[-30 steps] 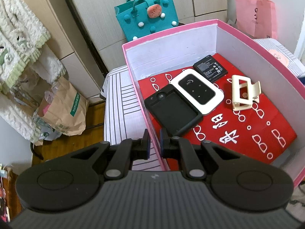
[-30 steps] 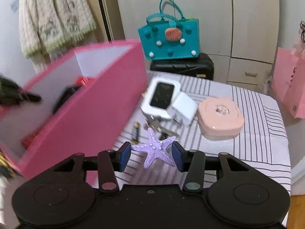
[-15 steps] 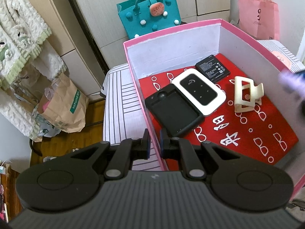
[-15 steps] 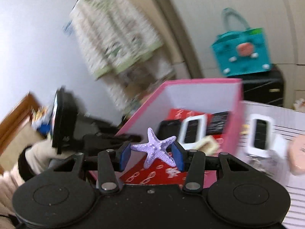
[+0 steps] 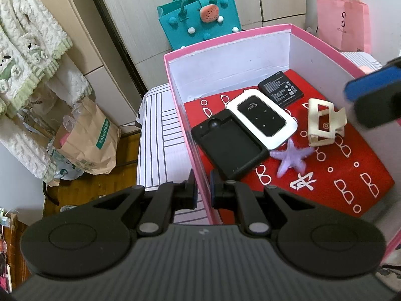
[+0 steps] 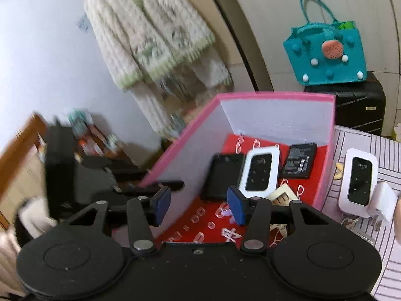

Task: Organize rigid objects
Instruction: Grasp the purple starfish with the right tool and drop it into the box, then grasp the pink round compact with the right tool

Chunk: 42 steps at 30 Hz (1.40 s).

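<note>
A purple starfish (image 5: 290,156) lies loose on the red floor of the pink box (image 5: 225,67), between a black case (image 5: 230,148) and a cream hair clip (image 5: 323,123). A white pocket router (image 5: 263,120) and a black battery (image 5: 280,92) lie behind them. My left gripper (image 5: 203,190) is shut on the box's near left wall. Above the box hangs my right gripper (image 6: 199,204), its jaws opening with nothing between them. One of its blue pads (image 5: 371,87) shows at the right edge of the left wrist view.
On the striped tablecloth (image 6: 391,155) right of the box (image 6: 275,115) lie a second white router (image 6: 358,178) and a white charger (image 6: 382,203). A teal bag (image 6: 328,55) sits on a black suitcase (image 6: 358,110). A pink bag (image 5: 343,22) and a paper bag (image 5: 87,140) stand nearby.
The starfish has left my right gripper and now lies on the box floor. The right gripper's jaws stand wider and it has swung in over the box. The left gripper kept still.
</note>
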Motion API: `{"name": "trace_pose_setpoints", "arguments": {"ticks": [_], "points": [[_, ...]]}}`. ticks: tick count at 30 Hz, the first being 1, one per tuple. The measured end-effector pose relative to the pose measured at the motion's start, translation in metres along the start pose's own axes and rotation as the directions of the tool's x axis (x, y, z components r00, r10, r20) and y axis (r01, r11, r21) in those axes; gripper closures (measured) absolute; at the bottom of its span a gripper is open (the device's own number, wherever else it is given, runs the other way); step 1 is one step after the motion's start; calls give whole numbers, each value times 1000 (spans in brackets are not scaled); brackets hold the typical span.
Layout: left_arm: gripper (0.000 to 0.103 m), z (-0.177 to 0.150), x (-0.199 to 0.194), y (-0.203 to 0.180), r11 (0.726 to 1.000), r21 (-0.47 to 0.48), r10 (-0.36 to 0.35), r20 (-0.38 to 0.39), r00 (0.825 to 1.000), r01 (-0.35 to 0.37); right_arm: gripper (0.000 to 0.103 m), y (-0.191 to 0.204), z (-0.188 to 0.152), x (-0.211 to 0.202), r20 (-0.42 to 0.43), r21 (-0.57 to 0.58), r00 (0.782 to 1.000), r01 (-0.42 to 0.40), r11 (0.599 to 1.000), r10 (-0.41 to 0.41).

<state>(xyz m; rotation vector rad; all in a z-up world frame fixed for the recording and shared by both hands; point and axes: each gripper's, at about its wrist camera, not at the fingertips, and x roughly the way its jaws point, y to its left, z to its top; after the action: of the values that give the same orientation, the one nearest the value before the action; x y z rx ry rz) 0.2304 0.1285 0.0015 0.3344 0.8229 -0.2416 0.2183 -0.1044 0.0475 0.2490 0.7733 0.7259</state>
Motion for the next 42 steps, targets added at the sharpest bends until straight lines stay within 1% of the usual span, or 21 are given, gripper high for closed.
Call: {"name": "trace_pose_setpoints", "arguments": {"ticks": [3,6,8,9,12,15,18,21,23,24,25,28,29,30,32,33,34,35,38,40,42], "points": [[94,0,0,2,1000,-14,-7,2,1000,7,47,-1,-2,-17,31,-14,999,43,999,-42],[95,0,0,4,1000,-25,-13,2,1000,13,47,-9,-11,-34,53,2,996,73,997,-73],[94,0,0,4,1000,-26,-10,3,1000,10,45,-13,-17,-47,73,-11,994,81,997,-80],[95,-1,0,3,1000,-24,-9,3,1000,9,42,-15,-21,-55,88,-13,992,93,996,-92],[94,-1,0,2,1000,-24,-8,3,1000,9,36,-25,-32,-68,125,-9,980,158,987,-155],[94,-1,0,2,1000,-28,-10,5,1000,10,32,-41,-46,-72,147,7,956,257,966,-255],[94,-1,-1,2,999,-31,-11,6,1000,11,32,-62,-61,-68,146,27,923,357,934,-357],[94,-2,0,3,999,-39,-16,6,1000,16,32,-78,-71,-63,153,12,865,482,876,-477],[94,-1,0,5,999,-44,-22,6,1000,22,33,-87,-76,-61,155,-29,834,540,841,-529],[95,-1,0,5,999,-45,-23,7,1000,23,33,-91,-77,-62,159,-44,824,557,829,-545],[95,-1,0,5,999,-45,-23,8,1000,23,33,-95,-77,-61,162,-66,806,585,809,-569],[95,-1,0,6,999,-45,-24,8,1000,24,32,-103,-79,-53,169,-157,729,685,712,-664],[95,-1,0,6,999,-47,-24,8,1000,25,32,-106,-80,-50,169,-186,717,697,693,-676],[95,-1,0,6,999,-47,-24,8,1000,24,32,-112,-80,-47,167,-206,713,700,683,-681],[95,-1,0,6,998,-51,-25,7,1000,25,32,-125,-79,-43,143,-209,718,695,688,-682],[95,-1,-1,7,998,-52,-28,7,1000,28,32,-130,-77,-41,125,-210,730,681,701,-672],[95,-1,0,8,998,-59,-32,7,999,32,32,-136,-73,-39,107,-212,751,657,723,-651],[95,-1,0,9,997,-68,-35,8,999,36,30,-143,-69,-38,95,-206,765,641,740,-636],[95,-2,-1,7,997,-69,-31,18,999,32,26,-160,-56,-31,87,-220,769,635,740,-634],[95,-1,0,8,997,-76,-31,17,999,32,23,-172,-53,-24,55,-207,788,609,765,-613],[95,0,0,7,997,-77,-26,11,1000,27,21,-180,-51,-22,62,-183,808,586,789,-586]]}}
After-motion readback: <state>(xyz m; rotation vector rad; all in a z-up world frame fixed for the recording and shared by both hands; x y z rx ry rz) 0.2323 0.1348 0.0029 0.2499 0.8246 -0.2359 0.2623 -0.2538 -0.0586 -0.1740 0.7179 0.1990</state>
